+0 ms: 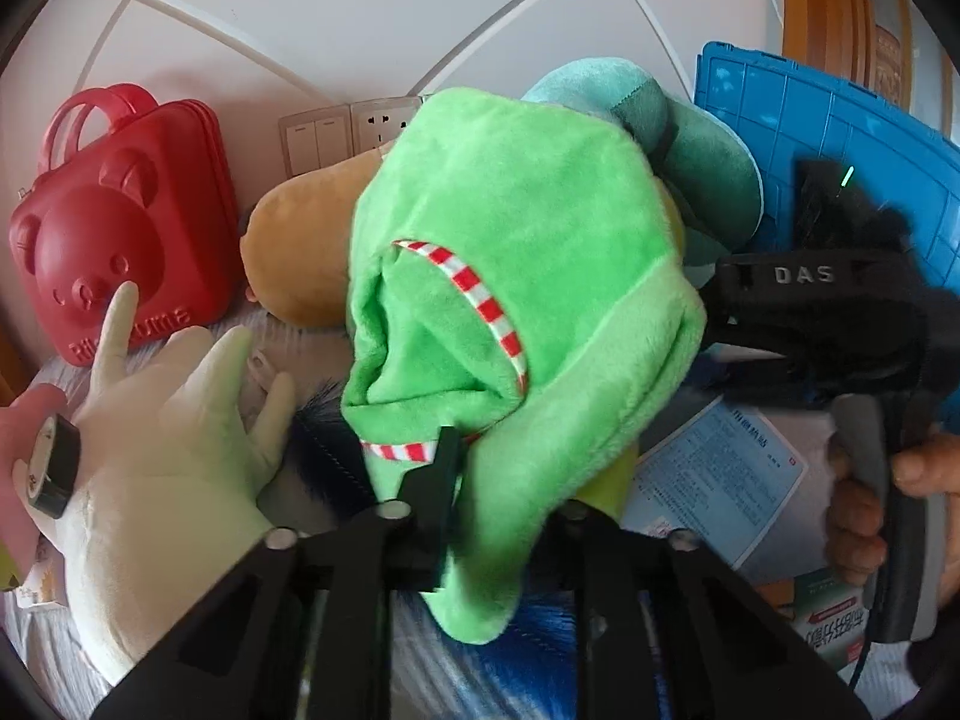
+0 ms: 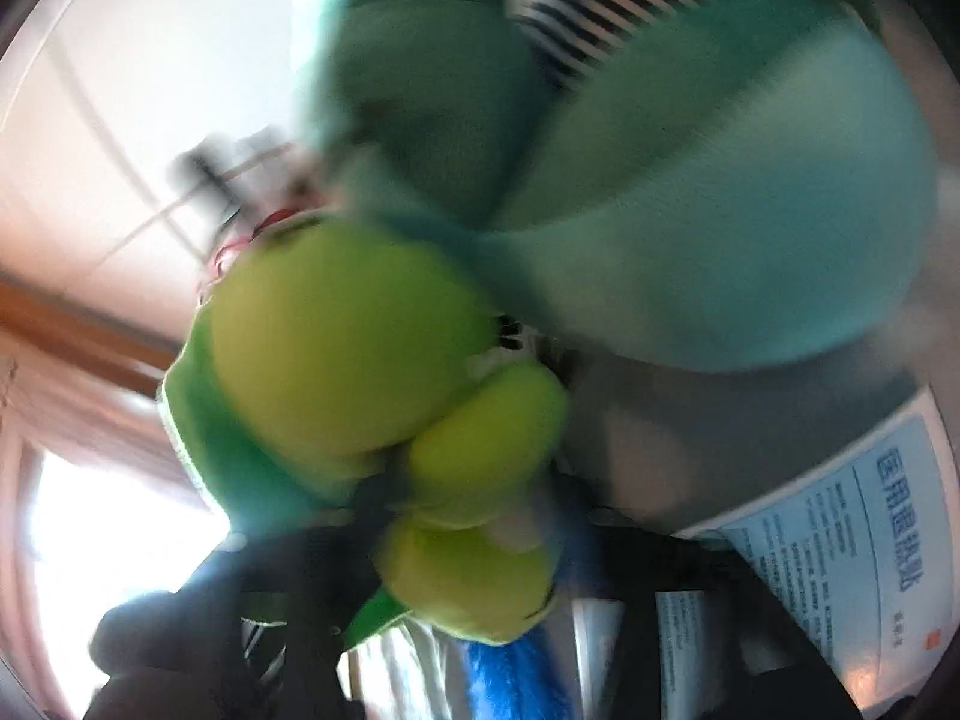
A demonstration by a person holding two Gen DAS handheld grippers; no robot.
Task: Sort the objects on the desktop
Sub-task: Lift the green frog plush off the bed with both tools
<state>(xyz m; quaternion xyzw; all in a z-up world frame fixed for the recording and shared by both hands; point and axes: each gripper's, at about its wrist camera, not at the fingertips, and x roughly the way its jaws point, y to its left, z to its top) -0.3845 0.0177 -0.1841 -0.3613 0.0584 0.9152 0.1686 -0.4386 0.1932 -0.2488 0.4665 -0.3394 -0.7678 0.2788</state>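
Green plush toy (image 1: 528, 276) is seen filling the centre of the left wrist view, in front of a red bear-shaped case (image 1: 120, 222) at the upper left and a blue crate (image 1: 840, 138) at the upper right. Its lower fabric, near the red-and-white striped trim, is pinched by the left tongs (image 1: 447, 474), which are nearly closed on it. In the right wrist view (badly blurred) the right tongs (image 2: 456, 516) are partly closed around a yellow-green limb (image 2: 474, 456) of the toy; whether it is firmly pressed cannot be told. A teal plush (image 2: 720, 228) is seen behind. The toy is judged light, soft and floppy, not fragile; a thick seam or limb is best taken, since loose pile may slip.
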